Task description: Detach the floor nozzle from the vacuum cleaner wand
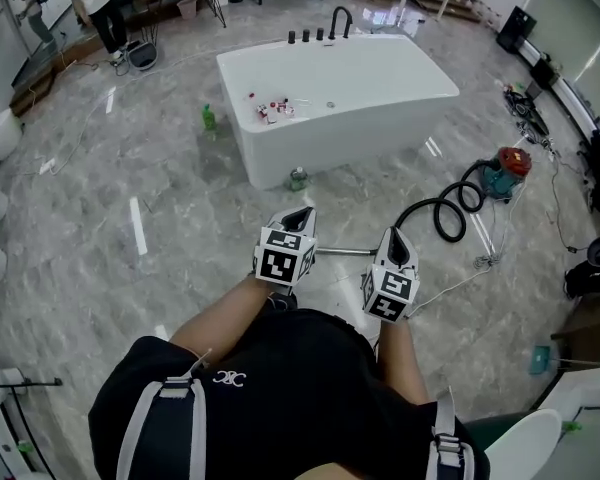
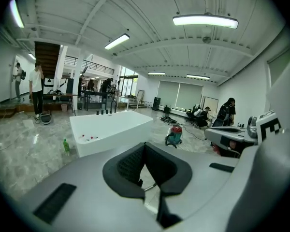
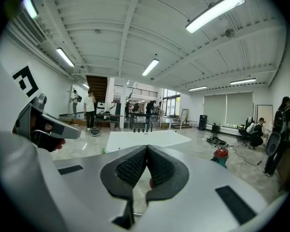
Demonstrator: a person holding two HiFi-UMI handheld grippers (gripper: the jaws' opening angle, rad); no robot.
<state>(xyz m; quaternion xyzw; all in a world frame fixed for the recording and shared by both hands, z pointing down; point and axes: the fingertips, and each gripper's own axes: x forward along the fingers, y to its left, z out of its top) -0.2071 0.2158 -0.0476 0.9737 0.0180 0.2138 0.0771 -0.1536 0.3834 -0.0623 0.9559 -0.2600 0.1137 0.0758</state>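
Open floor (image 1: 180,218) (grey) separates wand (image 1: 342,252) from bathtub (image 1: 350,98).

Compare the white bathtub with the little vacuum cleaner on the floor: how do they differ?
The bathtub is plain white; the vacuum cleaner is teal with a red top. The bathtub is far bigger than the vacuum cleaner. The bathtub carries black taps on its far rim; the vacuum cleaner trails a looping black hose. Both stand on the grey marble floor.
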